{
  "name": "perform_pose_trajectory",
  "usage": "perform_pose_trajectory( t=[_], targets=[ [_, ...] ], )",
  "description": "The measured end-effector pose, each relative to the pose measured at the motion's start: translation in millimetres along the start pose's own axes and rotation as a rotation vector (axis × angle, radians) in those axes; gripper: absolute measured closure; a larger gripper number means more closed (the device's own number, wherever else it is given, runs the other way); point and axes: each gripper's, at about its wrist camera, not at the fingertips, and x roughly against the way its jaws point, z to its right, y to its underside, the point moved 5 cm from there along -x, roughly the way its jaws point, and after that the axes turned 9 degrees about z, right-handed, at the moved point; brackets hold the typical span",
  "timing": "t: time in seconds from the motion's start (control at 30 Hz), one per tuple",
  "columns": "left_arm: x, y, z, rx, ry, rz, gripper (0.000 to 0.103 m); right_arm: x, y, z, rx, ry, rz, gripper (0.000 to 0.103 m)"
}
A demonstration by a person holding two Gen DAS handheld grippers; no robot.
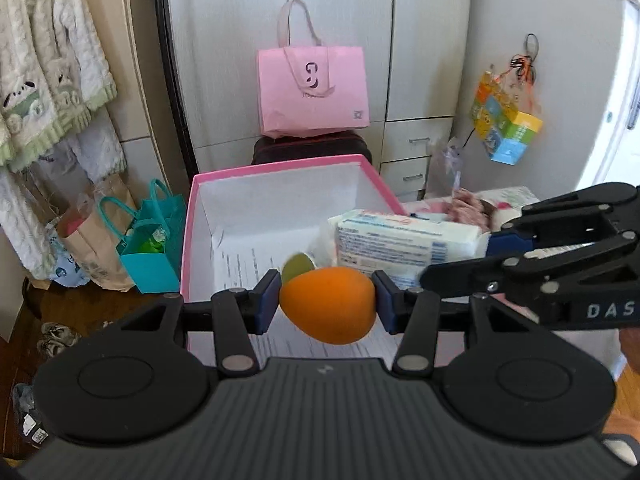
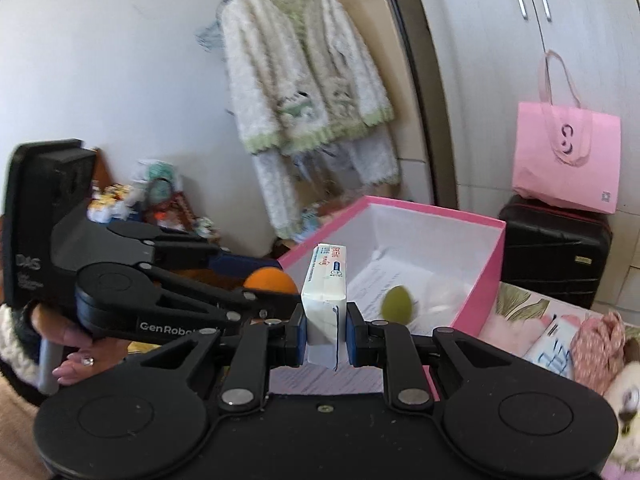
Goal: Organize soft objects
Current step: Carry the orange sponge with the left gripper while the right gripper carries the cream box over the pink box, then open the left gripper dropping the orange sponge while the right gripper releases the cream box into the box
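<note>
Orange egg (image 1: 328, 304): pinched between the left fingers (image 1: 269, 300), above the pink box (image 1: 280, 168).
Tissue pack (image 2: 325, 280): clamped upright between the right fingers (image 2: 298, 334), over the box's near edge.
Green egg (image 2: 397, 301): beyond both fingertips, lying on printed paper (image 1: 240, 264) inside the box.
Behind: pink tote (image 1: 312, 88) on black suitcase (image 2: 556, 248), grey wardrobe (image 1: 340, 8).
Left of fingers: teal bags (image 1: 148, 248) on floor.

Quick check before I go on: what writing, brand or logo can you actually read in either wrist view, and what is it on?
"DAS" on the right tongs, cut off at the frame edge.
"DAS" and "GenRobo", partly cut off, on the left tongs.
Blue print on the white tissue pack: blurred.
Logo and small square mark on the pink tote bag: unreadable.
Printed sheets in the pink box: too small.
</note>
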Motion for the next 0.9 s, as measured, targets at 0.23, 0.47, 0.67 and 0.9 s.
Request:
perform_pose_trajectory(
  t=[0.23,0.47,0.67,0.9],
  targets=[
    [-56.8,-10.5,-28.7,0.054,-0.023,-0.038,0.055,-61.2,-13.2,35.5,-0.033,0.045,-0.055,0.081],
    [-101.5,-7.8,-50.4,0.065,-0.084,-0.092,0.055,-103.6,-11.2,54.4,0.001,0.120,-0.113,0.081],
    [-119.8,-7.7,-57.6,0.045,-0.140,-0.117,0.052,-126.8,-10.1,68.4,-0.008,0.134,-0.151,0.081],
    [-112.2,-5.9,-62.4,0.051,-0.158,-0.122,0.037,-128.7,-8.2,63.9,0.035,0.135,-0.157,0.069]
  ],
)
